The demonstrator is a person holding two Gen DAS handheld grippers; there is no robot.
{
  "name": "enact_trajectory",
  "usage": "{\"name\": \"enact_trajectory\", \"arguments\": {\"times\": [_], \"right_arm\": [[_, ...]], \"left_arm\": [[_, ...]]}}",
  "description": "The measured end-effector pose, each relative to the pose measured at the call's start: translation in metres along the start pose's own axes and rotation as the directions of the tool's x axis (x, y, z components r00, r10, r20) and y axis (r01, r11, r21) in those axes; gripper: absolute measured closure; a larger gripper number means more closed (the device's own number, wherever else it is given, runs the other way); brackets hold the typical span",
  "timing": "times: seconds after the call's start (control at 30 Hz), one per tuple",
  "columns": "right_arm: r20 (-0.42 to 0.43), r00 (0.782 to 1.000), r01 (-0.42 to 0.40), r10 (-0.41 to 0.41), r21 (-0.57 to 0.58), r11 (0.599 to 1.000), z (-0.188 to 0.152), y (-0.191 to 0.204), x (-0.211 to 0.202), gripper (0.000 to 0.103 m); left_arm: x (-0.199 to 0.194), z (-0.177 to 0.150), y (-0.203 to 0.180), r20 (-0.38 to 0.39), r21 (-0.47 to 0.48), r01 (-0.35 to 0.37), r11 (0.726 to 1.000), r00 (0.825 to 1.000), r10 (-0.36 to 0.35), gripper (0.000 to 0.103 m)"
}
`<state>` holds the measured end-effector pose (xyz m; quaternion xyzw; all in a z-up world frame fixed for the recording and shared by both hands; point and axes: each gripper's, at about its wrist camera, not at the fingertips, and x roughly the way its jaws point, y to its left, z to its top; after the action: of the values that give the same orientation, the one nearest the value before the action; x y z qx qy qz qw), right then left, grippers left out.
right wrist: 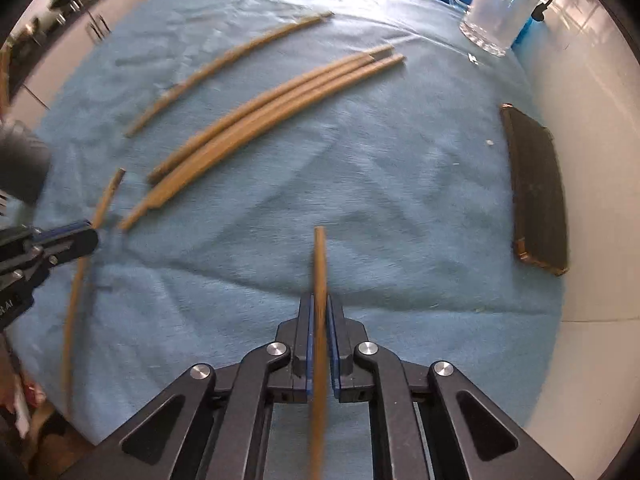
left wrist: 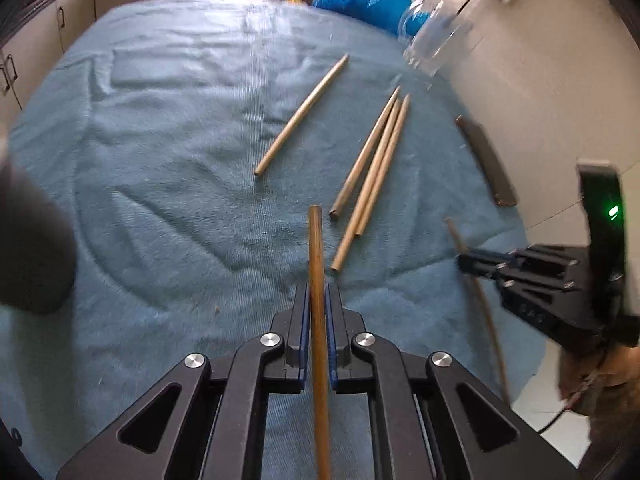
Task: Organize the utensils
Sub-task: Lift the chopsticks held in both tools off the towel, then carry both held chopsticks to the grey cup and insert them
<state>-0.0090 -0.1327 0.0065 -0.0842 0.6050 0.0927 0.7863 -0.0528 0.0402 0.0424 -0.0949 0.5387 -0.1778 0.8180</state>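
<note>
The left gripper (left wrist: 318,300) has its blue-padded fingers (left wrist: 305,312) closed narrowly on a dark wooden chopstick (left wrist: 316,248), which runs straight forward between them and pokes out past the tips above the blue towel (left wrist: 160,200). The right gripper (right wrist: 320,312) likewise pinches a second wooden chopstick (right wrist: 320,264) between its fingers (right wrist: 309,320), the stick pointing ahead over the same towel.

From the left wrist view, the right gripper appears at the right edge with its thin stick crossing it at a slant. From the right wrist view, the left gripper shows at the left edge, its stick held upright and slanted.

Beyond the fingers, four pale chopsticks lie flat on the towel. A cluster of three chopsticks (left wrist: 372,172) rests side by side, touching or nearly touching, slanting away toward the far right. A single chopstick (left wrist: 302,114) lies apart to their left at a similar slant.

Near the right edge of the towel sits a flat dark rectangular case (right wrist: 538,192), partly on the white table (right wrist: 592,160). At the far right corner stands a clear glass mug (right wrist: 498,12), upright, with a crumpled blue plastic bag (left wrist: 360,0) behind it. Cabinet doors with dark handles (left wrist: 60,20) show in the background on the left.
</note>
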Motion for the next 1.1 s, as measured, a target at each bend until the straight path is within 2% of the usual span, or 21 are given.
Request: {"name": "enact_trajectory", "arguments": {"times": [0.1, 0.2, 0.33, 0.5, 0.57, 0.63, 0.77, 0.9, 0.97, 1.1], "right_arm": [[0.083, 0.996, -0.034, 0.035, -0.008, 0.999, -0.012, 0.009, -0.017, 0.096], [0.177, 0.981, -0.076, 0.077, -0.014, 0.997, -0.024, 0.018, -0.039, 0.096], [0.297, 0.946, -0.130, 0.132, -0.025, 0.991, -0.036, 0.028, -0.071, 0.096], [0.436, 0.885, -0.161, 0.161, -0.038, 0.986, -0.051, 0.036, -0.109, 0.096], [0.492, 0.855, -0.162, 0.166, -0.051, 0.985, -0.053, 0.042, -0.123, 0.096], [0.529, 0.832, -0.162, 0.168, -0.059, 0.985, -0.053, 0.046, -0.130, 0.096], [0.600, 0.778, -0.168, 0.186, -0.088, 0.982, -0.058, 0.064, -0.151, 0.096], [0.643, 0.741, -0.166, 0.196, -0.107, 0.980, -0.055, 0.076, -0.164, 0.096], [0.658, 0.729, -0.154, 0.187, -0.109, 0.982, -0.049, 0.082, -0.168, 0.096], [0.680, 0.697, -0.196, 0.230, -0.128, 0.972, -0.033, 0.097, -0.177, 0.096]], "left_arm": [[-0.032, -0.009, -0.002, 0.096, 0.017, 0.013, 1.000, 0.995, -0.015, 0.096], [-0.062, -0.017, -0.005, 0.190, 0.033, 0.024, 0.999, 0.981, -0.030, 0.096], [-0.094, -0.030, -0.009, 0.301, 0.050, 0.004, 0.999, 0.953, -0.019, 0.096], [-0.129, -0.043, -0.009, 0.405, 0.048, 0.004, 0.999, 0.914, -0.023, 0.096], [-0.140, -0.045, -0.008, 0.438, 0.048, -0.001, 0.999, 0.899, -0.020, 0.096], [-0.153, -0.049, -0.007, 0.479, 0.042, -0.011, 0.999, 0.878, -0.011, 0.096], [-0.172, -0.054, -0.004, 0.529, 0.034, -0.018, 0.999, 0.849, -0.003, 0.096], [-0.189, -0.053, 0.002, 0.564, 0.021, 0.006, 1.000, 0.826, -0.017, 0.096], [-0.201, -0.052, 0.010, 0.585, 0.007, 0.035, 0.999, 0.811, -0.032, 0.096], [-0.219, -0.052, 0.025, 0.617, -0.022, 0.064, 0.998, 0.786, -0.037, 0.096]]}}
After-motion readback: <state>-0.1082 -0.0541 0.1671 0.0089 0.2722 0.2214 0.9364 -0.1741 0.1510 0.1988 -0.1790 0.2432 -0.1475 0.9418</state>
